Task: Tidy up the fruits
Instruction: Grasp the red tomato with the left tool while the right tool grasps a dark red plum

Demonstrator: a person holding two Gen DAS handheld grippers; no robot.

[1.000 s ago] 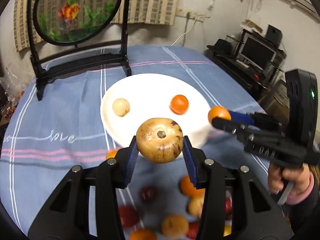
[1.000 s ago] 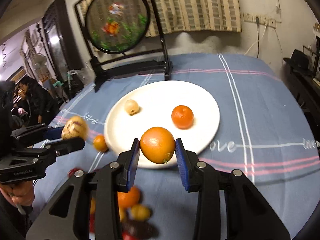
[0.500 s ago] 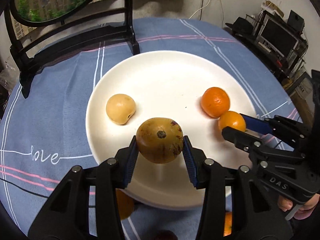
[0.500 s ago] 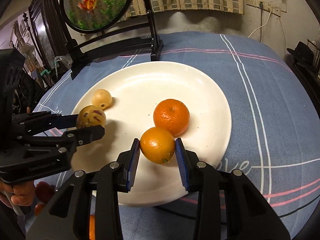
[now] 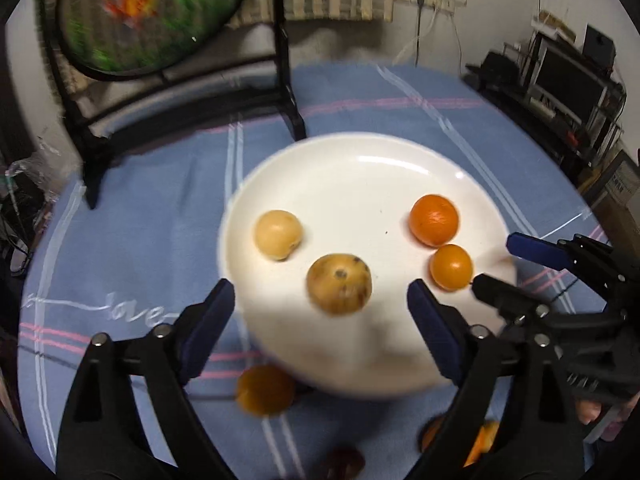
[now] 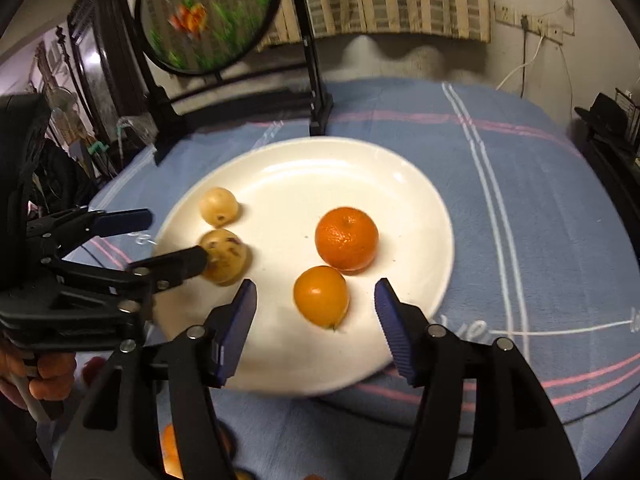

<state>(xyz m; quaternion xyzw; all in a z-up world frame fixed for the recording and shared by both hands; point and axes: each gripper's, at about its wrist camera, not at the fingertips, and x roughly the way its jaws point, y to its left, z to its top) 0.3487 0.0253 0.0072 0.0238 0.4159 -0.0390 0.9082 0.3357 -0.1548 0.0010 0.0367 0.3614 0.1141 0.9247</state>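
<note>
While both grippers are held spread wide, nothing is gripped by the left gripper (image 5: 320, 312) or the right gripper (image 6: 316, 304). On the white plate (image 5: 360, 168), a speckled brown fruit (image 5: 339, 289), a pale fruit (image 5: 278, 234), a small orange (image 6: 321, 297) and a large orange (image 6: 346, 233) are seen.

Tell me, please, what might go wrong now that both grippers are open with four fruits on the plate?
1. The small orange lies between the right gripper's open fingers; a careless pull-back could nudge it.
2. The speckled fruit sits near the white plate's front edge, close to the left gripper, so it might roll off.
3. Loose fruit on the cloth beside the plate could get knocked.
</note>
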